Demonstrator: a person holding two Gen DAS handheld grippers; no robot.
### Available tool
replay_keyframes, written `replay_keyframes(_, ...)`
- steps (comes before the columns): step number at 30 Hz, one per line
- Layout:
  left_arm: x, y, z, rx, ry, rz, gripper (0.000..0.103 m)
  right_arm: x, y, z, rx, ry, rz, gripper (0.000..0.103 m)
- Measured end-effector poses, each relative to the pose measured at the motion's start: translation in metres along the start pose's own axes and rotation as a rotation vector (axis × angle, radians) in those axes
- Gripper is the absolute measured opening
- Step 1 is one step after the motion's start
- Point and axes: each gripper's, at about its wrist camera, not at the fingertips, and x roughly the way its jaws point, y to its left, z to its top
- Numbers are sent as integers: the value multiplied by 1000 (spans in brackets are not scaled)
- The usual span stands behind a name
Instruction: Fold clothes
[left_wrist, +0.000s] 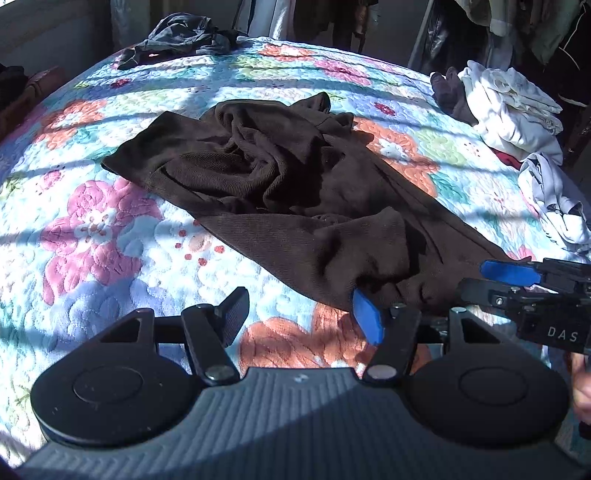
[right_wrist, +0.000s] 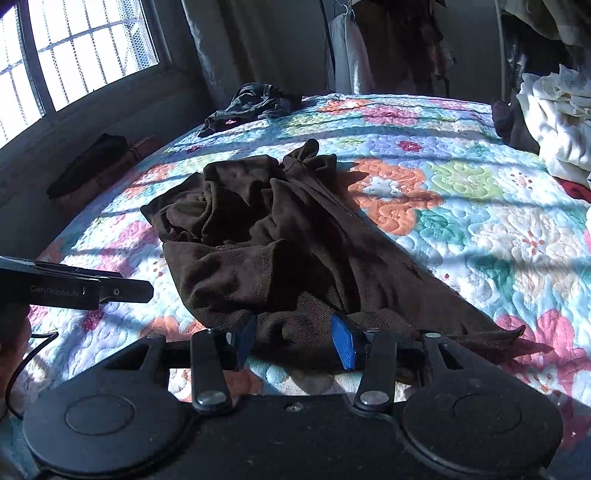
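Brown garment: a crumpled dark brown knit garment (left_wrist: 295, 192) lies in a heap on the middle of the bed, its near edge trailing toward both grippers.
Bed cover: a quilted floral bedspread in blue, pink and orange (left_wrist: 92, 229) carries every piece of clothing here; sun and bar-shaped shadows cross it.
Left gripper: the left gripper (left_wrist: 301, 314) has its jaws wide apart with nothing between them; its blue pad touches the garment's near edge, the dark pad sits over bare quilt.
Right gripper: the right gripper (right_wrist: 295, 338) is spread open over the near hem, cloth lying between the two blue pads without being pinched.
Far pile: a dark grey crumpled garment (left_wrist: 181, 37) sits at the bed's far edge.
Right-hand pile: a stack of white and cream clothes (left_wrist: 513, 107) rests on the bed's right side, cut off by the frame in the right wrist view.
Hard to make out: hanging clothes (right_wrist: 399, 44) beyond the bed are in deep shade; a barred window (right_wrist: 74, 48) glares white.
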Motion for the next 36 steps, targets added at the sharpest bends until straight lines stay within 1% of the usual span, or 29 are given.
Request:
replay_keyframes(1, 0, 1, -1, 2, 0, -2, 61, 6, 5, 3, -19, 1, 6, 52)
replay_keyframes(2, 0, 2, -1, 5, -3, 1, 61, 14, 9, 8, -42, 11, 13, 56)
replay_keyframes(3, -1, 4, -2, 8, -5, 5, 58, 21, 12, 12, -58, 23, 22, 59)
replay_keyframes(4, -1, 5, -2, 12, -7, 4, 54, 29, 12, 14, -48, 34, 45, 65)
replay_keyframes(5, -1, 7, -3, 16, -9, 3, 49, 39, 12, 17, -28, 46, 76, 67)
replay_keyframes(6, 0, 13, -5, 27, -15, 14, 36, 49, 12, 19, -7, 57, 106, 68)
replay_keyframes(7, 0, 18, -7, 22, -14, 40, 30, 59, 10, 20, 34, 69, 136, 75)
replay_keyframes(8, 2, 27, -10, 4, -2, 63, 30, 71, 7, 18, 95, 85, 133, 78)
replay_keyframes(9, 3, 36, -12, -14, 10, 86, 30, 83, 5, 16, 161, 103, 115, 77)
replay_keyframes(10, 2, 46, -13, -39, 19, 84, 30, 95, 3, 13, 226, 121, 97, 77)
replay_keyframes(11, 1, 56, -14, -65, 27, 81, 30, 99, 5, 11, 246, 109, 94, 71)
replay_keyframes(12, -2, 60, -15, -79, 23, 78, 30, 99, 8, 10, 245, 83, 97, 62)
replay_keyframes(13, -5, 65, -15, -92, 18, 74, 30, 97, 13, 9, 220, 71, 116, 32)
replay_keyframes(14, -7, 66, -15, -101, 13, 68, 30, 93, 19, 10, 184, 66, 143, 18)
replay_keyframes(15, -9, 67, -15, -114, 12, 46, 31, 88, 27, 8, 143, 54, 183, 18)
replay_keyframes(16, -11, 68, -15, -126, 12, 22, 34, 80, 34, 6, 99, 39, 229, 16)
replay_keyframes(18, -11, 70, -19, -167, -2, -35, 34, 67, 49, 0, 31, 18, 312, 15)
replay_keyframes(19, -10, 72, -21, -195, -7, -69, 34, 62, 54, -4, 20, 27, 342, 15)
replay_keyframes(22, -5, 71, -25, -237, 14, -121, 34, 54, 69, -22, -1, 61, 397, 14)
replay_keyframes(24, -4, 64, -26, -217, 18, -137, 34, 53, 75, -35, -6, 87, 414, 14)
replay_keyframes(26, -4, 55, -27, -180, 28, -132, 34, 52, 75, -45, 2, 99, 445, 14)
replay_keyframes(27, -3, 50, -28, -162, 38, -137, 36, 50, 73, -49, 15, 94, 462, 14)
replay_keyframes(28, -2, 48, -29, -159, 44, -146, 40, 48, 72, -52, 32, 87, 481, 13)
replay_keyframes(30, 0, 46, -31, -166, 61, -175, 41, 44, 73, -53, 24, 88, 516, 4)
replay_keyframes(31, 2, 45, -31, -176, 70, -194, 43, 42, 75, -53, 8, 94, 527, 3)
replay_keyframes(32, 4, 45, -32, -186, 83, -203, 44, 41, 81, -52, -22, 106, 519, 2)
replay_keyframes(33, 7, 45, -32, -196, 97, -212, 47, 41, 86, -51, -54, 116, 478, 2)
replay_keyframes(34, 9, 45, -32, -198, 103, -206, 47, 41, 88, -50, -67, 124, 432, 3)
replay_keyframes(36, 10, 42, -32, -182, 103, -192, 47, 45, 81, -47, -40, 159, 350, 4)
